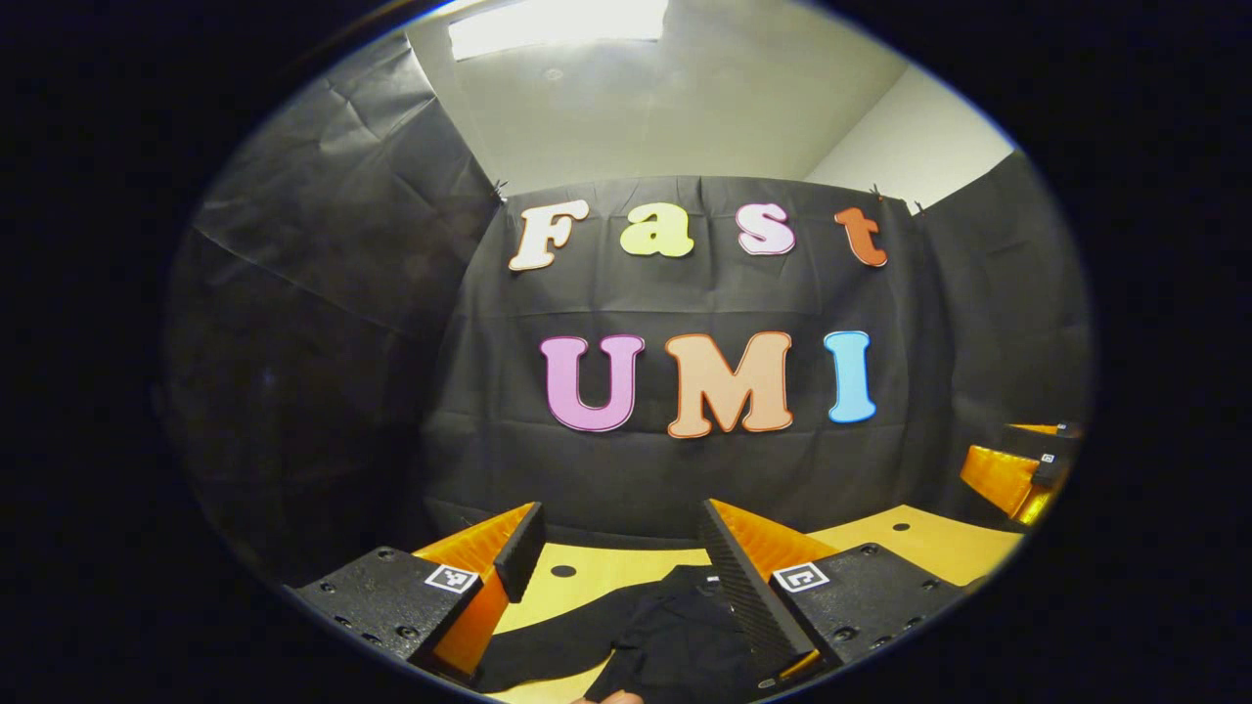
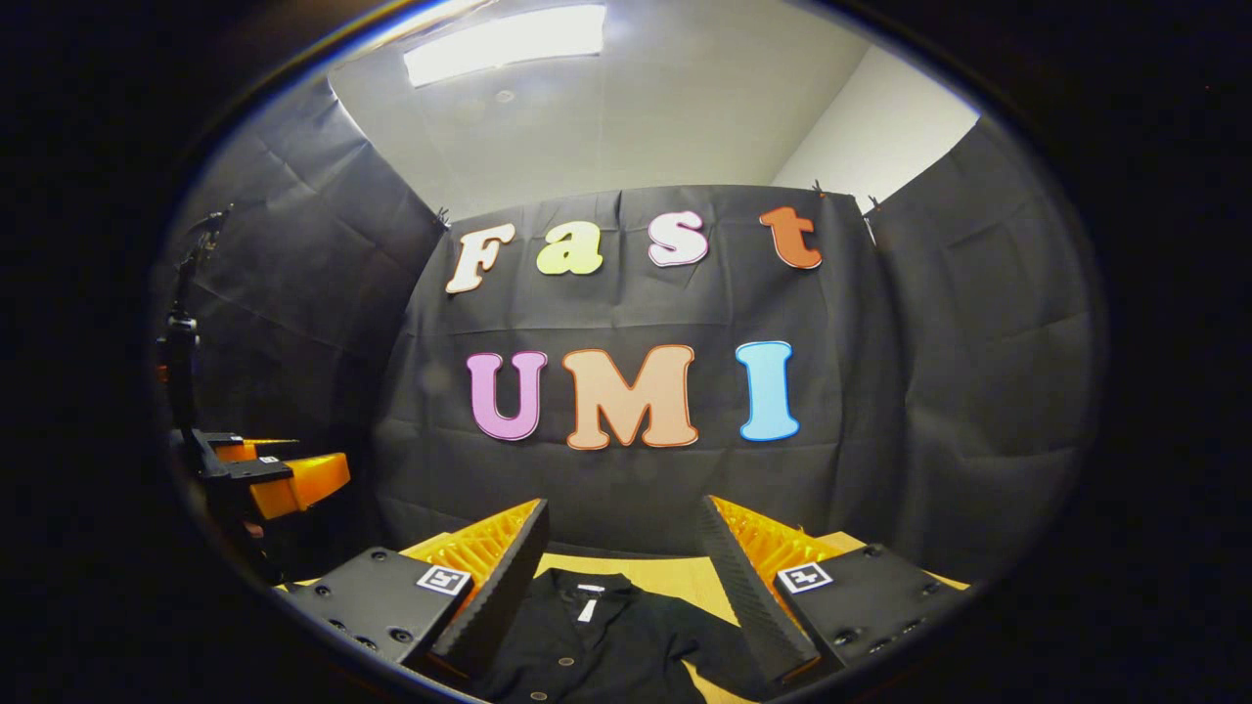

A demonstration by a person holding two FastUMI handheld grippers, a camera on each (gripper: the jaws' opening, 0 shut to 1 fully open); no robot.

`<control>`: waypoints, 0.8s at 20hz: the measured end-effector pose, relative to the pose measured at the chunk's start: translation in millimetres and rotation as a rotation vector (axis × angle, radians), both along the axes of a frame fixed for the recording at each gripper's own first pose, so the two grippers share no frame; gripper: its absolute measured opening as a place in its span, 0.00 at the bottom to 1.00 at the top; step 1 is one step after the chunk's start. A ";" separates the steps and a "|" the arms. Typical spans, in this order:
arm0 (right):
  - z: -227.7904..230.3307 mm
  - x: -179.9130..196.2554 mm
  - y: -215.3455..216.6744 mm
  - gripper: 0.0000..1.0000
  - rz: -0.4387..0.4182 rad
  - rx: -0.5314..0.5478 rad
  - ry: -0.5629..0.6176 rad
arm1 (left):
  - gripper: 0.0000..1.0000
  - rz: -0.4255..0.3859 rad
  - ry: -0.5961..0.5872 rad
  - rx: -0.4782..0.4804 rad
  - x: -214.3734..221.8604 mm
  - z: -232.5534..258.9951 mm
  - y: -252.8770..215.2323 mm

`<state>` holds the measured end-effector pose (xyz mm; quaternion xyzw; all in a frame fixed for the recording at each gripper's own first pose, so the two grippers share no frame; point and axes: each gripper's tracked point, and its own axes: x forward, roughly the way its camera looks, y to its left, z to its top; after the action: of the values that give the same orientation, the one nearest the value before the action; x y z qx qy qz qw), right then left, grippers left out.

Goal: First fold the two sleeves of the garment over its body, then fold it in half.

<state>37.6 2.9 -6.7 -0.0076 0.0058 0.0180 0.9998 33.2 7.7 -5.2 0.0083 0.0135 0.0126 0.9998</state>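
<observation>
A black garment lies flat on the wooden table (image 1: 910, 543). In the left gripper view its body (image 1: 675, 636) and one sleeve (image 1: 553, 653) spread below my left gripper (image 1: 616, 552), which is open and held above the cloth. In the right gripper view the garment's collar and buttoned front (image 2: 597, 636) lie under my right gripper (image 2: 621, 548), also open with nothing between its fingers. Another sleeve (image 2: 724, 655) reaches toward the right finger. Each gripper also appears at the edge of the other's view: the right one (image 1: 1017, 474) and the left one (image 2: 269, 479).
Black cloth walls close the booth at the back and sides. The table (image 2: 685, 572) runs to the back wall, with a small dark hole (image 1: 563, 570) in its top. A fingertip (image 1: 611, 697) peeks in at the bottom of the left gripper view.
</observation>
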 end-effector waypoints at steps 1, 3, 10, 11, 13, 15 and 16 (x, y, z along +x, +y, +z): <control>-1.8 1.8 1.7 0.99 0.006 0.003 0.003 | 0.92 0.001 -0.002 0.000 1.2 -0.6 0.6; -0.9 4.0 -3.5 0.98 0.006 -0.002 0.002 | 0.92 0.007 0.004 0.001 0.6 -2.5 -1.3; -6.8 14.0 -12.0 0.97 0.020 -0.015 0.019 | 0.93 0.014 0.014 0.023 6.0 -2.1 -7.1; -8.7 15.5 -18.0 0.97 0.018 -0.026 0.024 | 0.93 0.015 0.011 0.026 7.0 -1.2 -7.5; -13.7 17.4 -35.1 0.97 0.001 -0.054 0.038 | 0.93 0.015 0.012 0.032 7.3 -1.8 -9.9; -20.2 19.3 -56.7 0.98 -0.026 -0.084 0.055 | 0.93 0.015 0.014 0.031 8.2 -1.9 -12.3; -23.9 20.6 -71.1 0.99 -0.045 -0.101 0.066 | 0.93 0.016 0.016 0.033 9.0 -2.1 -13.8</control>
<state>58.2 -68.2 -30.6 -0.0575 0.0401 -0.0045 0.9975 42.2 -6.1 -7.2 0.0247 0.0213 0.0208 0.9993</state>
